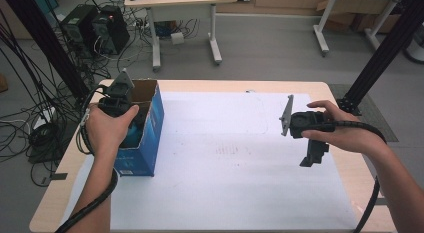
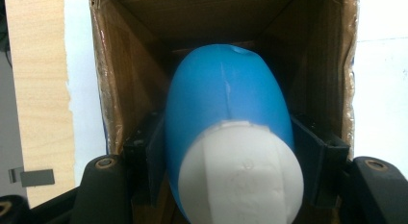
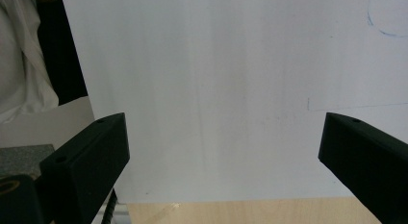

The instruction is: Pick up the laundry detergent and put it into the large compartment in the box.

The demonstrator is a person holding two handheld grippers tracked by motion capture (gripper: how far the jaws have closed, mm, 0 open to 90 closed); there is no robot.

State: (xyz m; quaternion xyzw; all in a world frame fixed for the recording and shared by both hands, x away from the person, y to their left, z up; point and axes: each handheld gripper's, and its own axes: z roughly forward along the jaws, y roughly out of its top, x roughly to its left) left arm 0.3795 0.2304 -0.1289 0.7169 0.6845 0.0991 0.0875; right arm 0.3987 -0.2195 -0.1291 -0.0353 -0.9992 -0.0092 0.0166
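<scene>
1. The left gripper (image 1: 121, 100) is held by the left hand (image 1: 107, 130) over the open top of a blue cardboard box (image 1: 150, 130), at about 9 o'clock on the table (image 1: 210, 84).
2. In the left gripper view, its jaws are seen closed against both sides of a blue bottle with a white cap (image 2: 231, 152); the bottle is gripped between them and is pointed down into the brown inside of the box (image 2: 144, 65).
3. The box is placed on the left edge of a white sheet (image 1: 225, 158), which covers most of the table.
4. The right gripper (image 1: 312, 143) is held by the right hand (image 1: 340, 128) at about 3 o'clock, above the sheet and well apart from the box.
5. In the right gripper view, its two black jaws are seen wide apart, and nothing is held between them; under them the white sheet (image 3: 216, 89) and a strip of the wooden table edge (image 3: 240, 212) are seen.
6. A black cable (image 1: 90, 205) is trailed from the left gripper along the forearm.
</scene>
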